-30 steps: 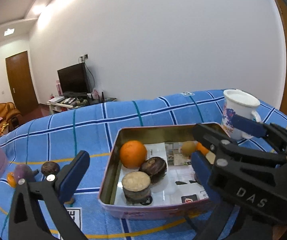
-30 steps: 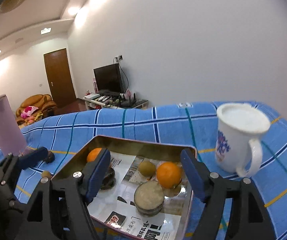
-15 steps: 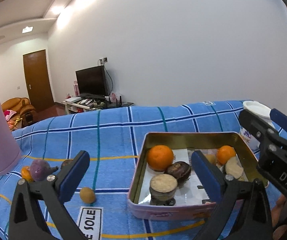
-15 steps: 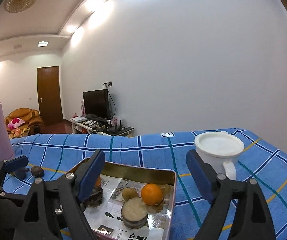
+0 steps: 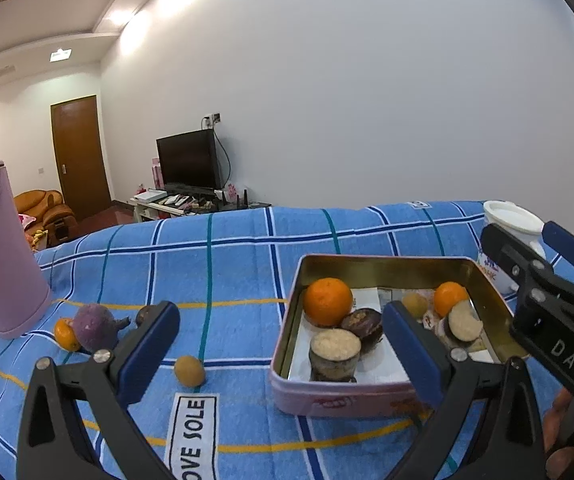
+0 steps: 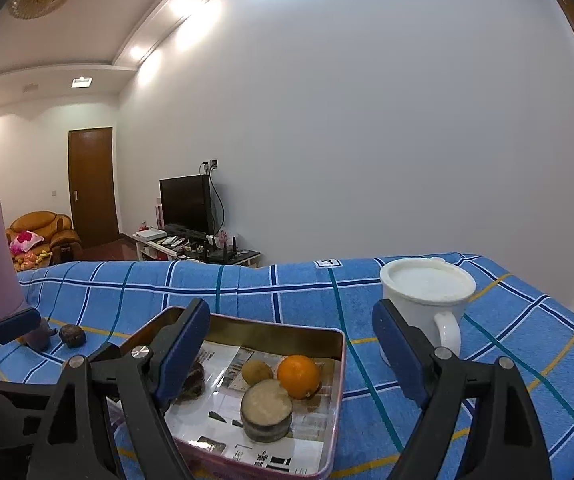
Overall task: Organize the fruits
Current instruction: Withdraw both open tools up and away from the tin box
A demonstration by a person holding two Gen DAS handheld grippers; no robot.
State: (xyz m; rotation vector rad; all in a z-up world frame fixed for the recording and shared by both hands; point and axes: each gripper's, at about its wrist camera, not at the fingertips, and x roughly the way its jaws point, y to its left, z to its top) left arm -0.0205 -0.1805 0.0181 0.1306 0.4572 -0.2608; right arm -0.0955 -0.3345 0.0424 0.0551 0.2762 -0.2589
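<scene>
A pink tin [image 5: 387, 261] on the blue checked cloth holds two oranges [image 5: 327, 302], a dark fruit [image 5: 361, 322], a small brown fruit [image 6: 257, 372] and two cut pieces [image 5: 333, 354]. Loose on the cloth to its left lie a small yellowish fruit [image 5: 189, 370], a purple fruit [image 5: 95, 328], a small orange [image 5: 65, 334] and a dark round fruit [image 6: 71, 336]. My left gripper [image 5: 279, 352] is open and empty, hanging before the tin's near left corner. My right gripper [image 6: 291, 350] is open and empty, above the tin's near right side.
A tall pink tumbler [image 5: 3, 252] stands at the far left behind the loose fruit. A white mug [image 6: 427, 296] stands just right of the tin. The cloth falls away at the far edge, with a TV stand and a sofa beyond.
The right gripper's jaws have spread wider and it has drawn back from over the tin. The left view has swung left, bringing the loose fruit and the tumbler into sight.
</scene>
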